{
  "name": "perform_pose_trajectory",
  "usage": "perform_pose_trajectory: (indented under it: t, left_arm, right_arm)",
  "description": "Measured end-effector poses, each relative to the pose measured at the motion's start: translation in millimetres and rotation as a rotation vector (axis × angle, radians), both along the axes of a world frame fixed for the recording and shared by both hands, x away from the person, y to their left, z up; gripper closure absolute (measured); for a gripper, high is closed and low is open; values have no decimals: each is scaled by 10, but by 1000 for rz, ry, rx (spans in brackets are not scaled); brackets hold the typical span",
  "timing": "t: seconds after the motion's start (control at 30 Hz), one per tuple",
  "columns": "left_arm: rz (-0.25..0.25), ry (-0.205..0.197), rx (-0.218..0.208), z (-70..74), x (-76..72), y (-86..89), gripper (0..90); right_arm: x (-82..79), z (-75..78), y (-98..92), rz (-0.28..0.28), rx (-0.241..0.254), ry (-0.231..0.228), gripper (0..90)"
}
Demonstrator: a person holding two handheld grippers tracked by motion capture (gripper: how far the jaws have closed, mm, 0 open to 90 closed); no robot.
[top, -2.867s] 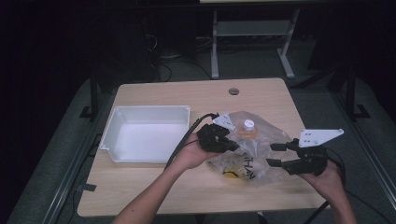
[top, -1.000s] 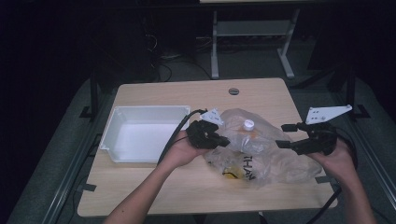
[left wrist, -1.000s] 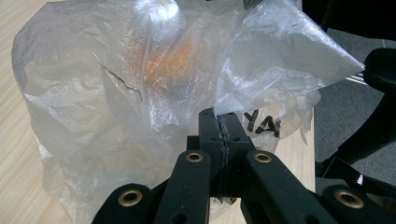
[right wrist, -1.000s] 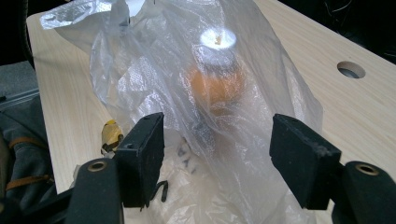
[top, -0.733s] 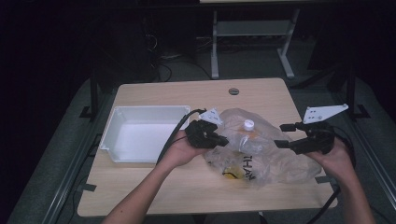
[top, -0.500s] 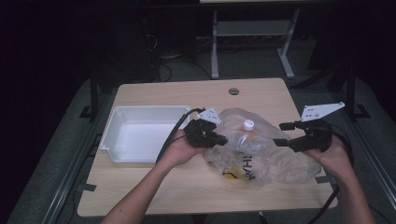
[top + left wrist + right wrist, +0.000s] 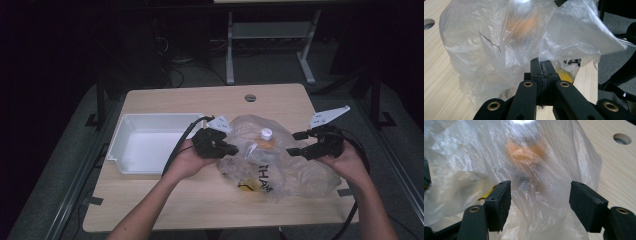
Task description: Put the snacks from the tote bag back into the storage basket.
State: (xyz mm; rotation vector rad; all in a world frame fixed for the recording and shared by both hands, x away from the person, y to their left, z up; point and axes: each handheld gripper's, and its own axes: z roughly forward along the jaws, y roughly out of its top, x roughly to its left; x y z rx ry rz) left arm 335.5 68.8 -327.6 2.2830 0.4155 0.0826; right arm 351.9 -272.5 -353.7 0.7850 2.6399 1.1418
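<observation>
Worktop [image 7: 200,205] carries everything, so I go big to small. White tray [image 7: 122,145] sits by its left edge, nothing in it that I can see; my guess is it waits there as the drop spot for whatever comes out of the bag. Clear plastic bag [image 7: 300,175] lies crumpled right of the middle, toward the near edge, black print and a yellow patch on its near side. Inside it a bottle [image 7: 266,137] with a white cap and orange label points its cap toward the far edge; film covers it in both gripper views.

My left tool [image 7: 231,149] is clamped tight on a fold of the bag at its left side, jaws fully together with film pinched between them. I hold it there to anchor the bag so it can't slide.

My right tool [image 7: 295,143] is at the bag's right side, jaws spread wide, nothing gripped. In its own view the pads [image 7: 499,203] straddle the covered bottle with film between them, not pressing. Likely lining up to grab the bottle through the plastic or catch the opposite wall.
</observation>
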Motion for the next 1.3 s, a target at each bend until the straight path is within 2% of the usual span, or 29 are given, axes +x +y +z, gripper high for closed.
perform_pose_trajectory:
  t: [0.1, 0.2, 0.47, 0.53, 0.6, 0.77, 0.83, 1.13, 1.3]
  left_arm:
    - [6, 12, -12, 11, -7, 14, 899]
    - [6, 8, -7, 16, 6, 16, 899]
    - [16, 15, -6, -35, 72, 15, 899]
    - [20, 17, -13, -52, 77, 20, 898]
    - [24, 23, -13, -75, 78, 24, 898]
    - [26, 21, -2, -101, 90, 27, 898]
    - [28, 20, -4, -97, 90, 25, 898]
    - [49, 18, -5, -94, 122, 66, 899]
    - [56, 10, -5, -59, 129, 84, 898]
  right_arm:
    - [53, -42, 73, 8, -10, 23, 325]
    - [98, -74, 125, 13, -22, 27, 355]
    - [153, -133, 243, 34, -53, -15, 575]
    - [169, -168, 277, 44, -45, -2, 618]
    - [171, -211, 307, 54, -66, -8, 666]
    - [155, -270, 341, 74, -66, 5, 831]
    - [147, -263, 343, 79, -74, -11, 883]
    - [105, -165, 201, 59, -20, -26, 899]
    - [84, -61, 132, 46, -16, -48, 899]
